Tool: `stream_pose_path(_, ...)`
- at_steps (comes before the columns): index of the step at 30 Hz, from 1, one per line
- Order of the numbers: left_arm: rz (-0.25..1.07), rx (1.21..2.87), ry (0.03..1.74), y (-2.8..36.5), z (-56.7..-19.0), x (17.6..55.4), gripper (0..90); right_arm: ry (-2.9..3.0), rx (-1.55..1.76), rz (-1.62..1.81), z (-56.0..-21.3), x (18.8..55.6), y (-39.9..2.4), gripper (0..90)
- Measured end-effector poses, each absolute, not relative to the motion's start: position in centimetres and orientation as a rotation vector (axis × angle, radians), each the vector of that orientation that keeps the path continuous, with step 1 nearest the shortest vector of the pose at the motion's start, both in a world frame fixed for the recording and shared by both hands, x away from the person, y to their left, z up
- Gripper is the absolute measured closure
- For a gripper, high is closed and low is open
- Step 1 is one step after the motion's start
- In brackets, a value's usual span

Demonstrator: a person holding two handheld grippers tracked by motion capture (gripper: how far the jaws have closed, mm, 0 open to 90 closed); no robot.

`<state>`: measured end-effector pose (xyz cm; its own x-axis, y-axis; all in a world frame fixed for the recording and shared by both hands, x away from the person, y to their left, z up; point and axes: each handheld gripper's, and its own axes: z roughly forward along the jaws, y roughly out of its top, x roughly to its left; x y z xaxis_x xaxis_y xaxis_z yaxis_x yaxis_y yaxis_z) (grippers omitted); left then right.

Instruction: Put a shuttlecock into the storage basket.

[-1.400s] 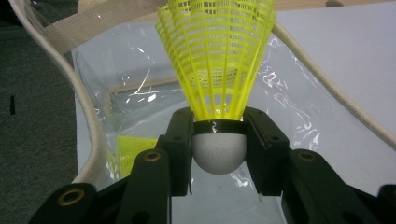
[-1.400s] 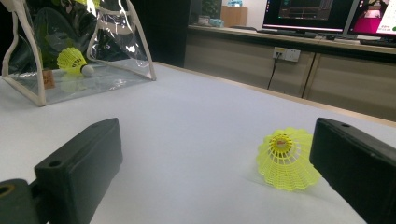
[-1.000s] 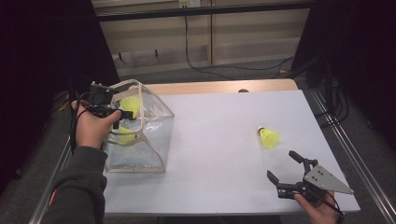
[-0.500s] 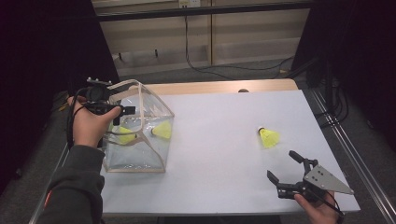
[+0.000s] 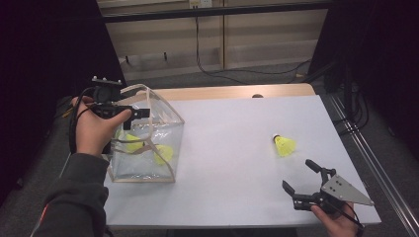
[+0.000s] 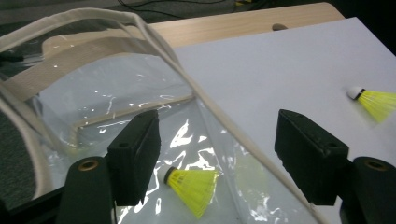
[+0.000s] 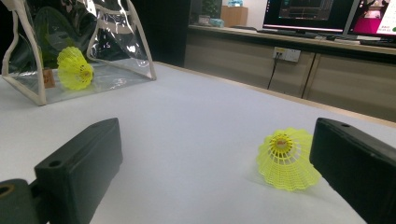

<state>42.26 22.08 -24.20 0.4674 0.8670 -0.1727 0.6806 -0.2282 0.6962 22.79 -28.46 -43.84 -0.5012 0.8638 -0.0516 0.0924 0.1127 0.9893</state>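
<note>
left gripper (image 5: 129, 117): I've got it over the clear bag (image 5: 148, 148), jaws wide, nothing in them
bag: a yellow shuttlecock (image 6: 192, 185) sits inside, just below my left jaws
right gripper (image 5: 302, 180): low over the table (image 5: 232, 148), jaws wide, empty
loose shuttlecock (image 7: 286, 159): on the table just ahead of the right jaws, nearer the right-hand one

Even overhead light falls brightly on the white table (image 5: 237, 143) while the room around it lies dark, white glare streaks the clear plastic bag (image 6: 140, 100) at the left, shadows stay faint, and the near jaws in both gripper views look soft and slightly blurred.
</note>
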Motion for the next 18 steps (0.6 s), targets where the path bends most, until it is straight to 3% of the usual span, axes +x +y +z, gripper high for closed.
stream_pose_path(18, 0.265, 2.012, 1.166, 18.5, -23.5, 41.4, 22.6, 1.722, 0.933, 1.453, -43.8, 22.8, -28.5, 2.3)
